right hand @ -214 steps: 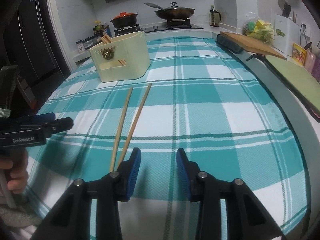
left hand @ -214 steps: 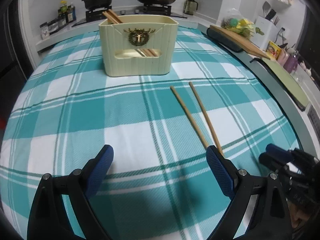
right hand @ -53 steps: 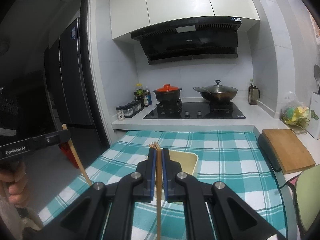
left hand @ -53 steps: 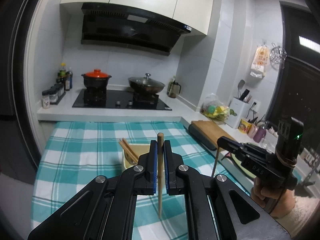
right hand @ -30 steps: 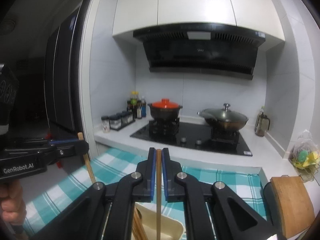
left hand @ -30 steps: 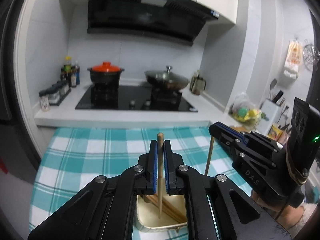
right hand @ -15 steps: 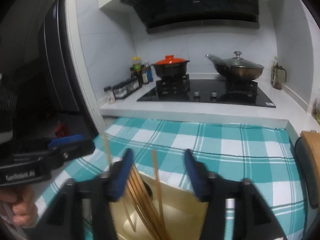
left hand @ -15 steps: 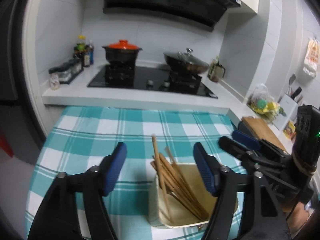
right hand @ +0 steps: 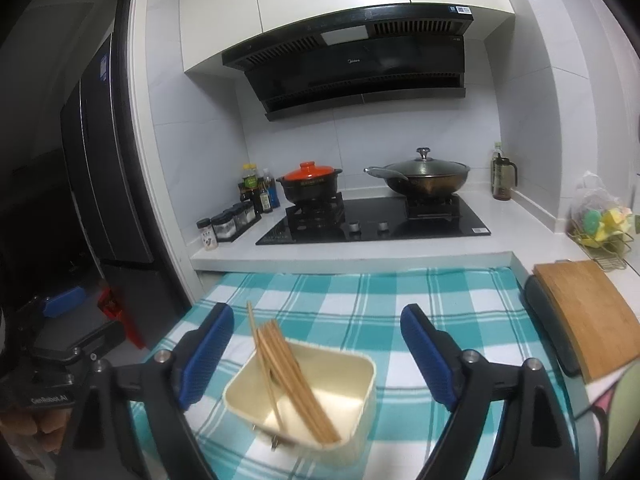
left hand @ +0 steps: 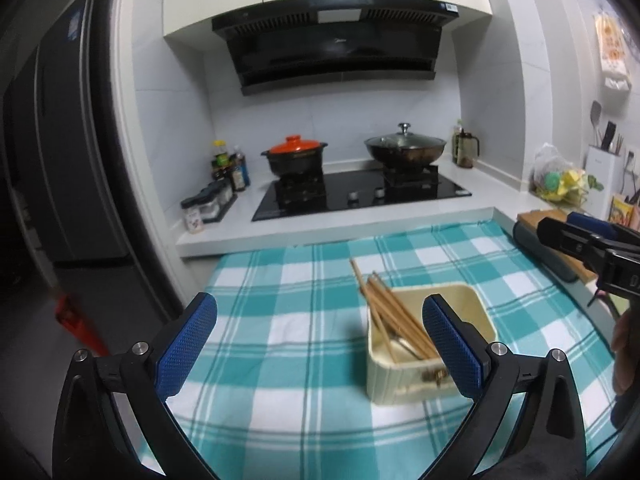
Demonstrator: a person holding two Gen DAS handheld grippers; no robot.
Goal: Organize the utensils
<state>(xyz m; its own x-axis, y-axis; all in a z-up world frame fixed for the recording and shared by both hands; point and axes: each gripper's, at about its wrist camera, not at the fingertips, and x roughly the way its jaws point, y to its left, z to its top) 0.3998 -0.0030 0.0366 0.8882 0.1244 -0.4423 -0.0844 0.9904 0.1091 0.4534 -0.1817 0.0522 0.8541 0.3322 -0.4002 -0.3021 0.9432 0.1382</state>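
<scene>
Chopsticks (left hand: 394, 316) lean in holder (left hand: 478, 312) on checked tablecloth (left hand: 280, 320) before stove (left hand: 360, 196).

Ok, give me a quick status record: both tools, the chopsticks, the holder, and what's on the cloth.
left tool: open, nothing between its pads, jaws just opened
right tool: open, empty, jaws just opened
chopsticks: bundle leaning inside the holder, tips above its rim
holder: cream, upright on the checked cloth
loose chopsticks on cloth: none visible
</scene>
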